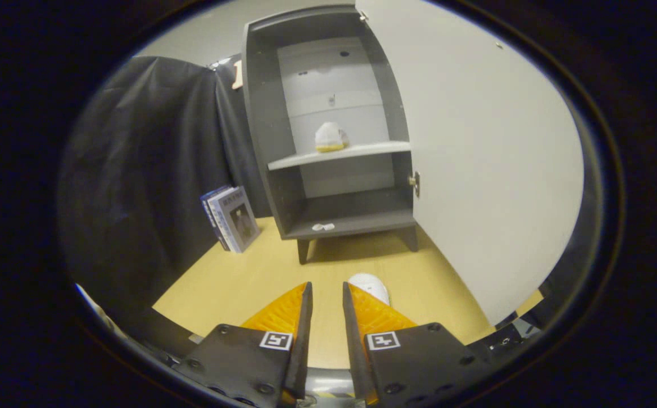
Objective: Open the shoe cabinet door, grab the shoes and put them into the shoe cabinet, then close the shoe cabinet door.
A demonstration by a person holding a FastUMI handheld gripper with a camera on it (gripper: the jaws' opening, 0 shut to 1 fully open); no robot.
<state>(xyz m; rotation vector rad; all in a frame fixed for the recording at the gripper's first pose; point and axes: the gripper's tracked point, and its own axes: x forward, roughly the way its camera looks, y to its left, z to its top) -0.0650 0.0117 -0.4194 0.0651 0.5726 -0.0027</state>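
- A dark grey shoe cabinet (328,130) stands at twelve o'clock from the gripper (326,294), on short legs on a pale wooden floor (249,277).
- Its white door (476,158) is swung wide open toward two o'clock, its lower edge running down past the fingers' right side.
- One white shoe with a yellow sole (329,137) sits on the cabinet's middle shelf (340,154).
- A small white scrap (323,227) lies at the front edge of the bottom shelf.
- A second white shoe (369,286) lies on the floor just ahead of the right finger, partly hidden behind it.
- The gripper's fingers stand slightly apart, holding nothing.
- Books (231,218) lean against the black cloth at ten o'clock; their cover writing is too small to read.
- Open floor lies between the fingers and the cabinet.
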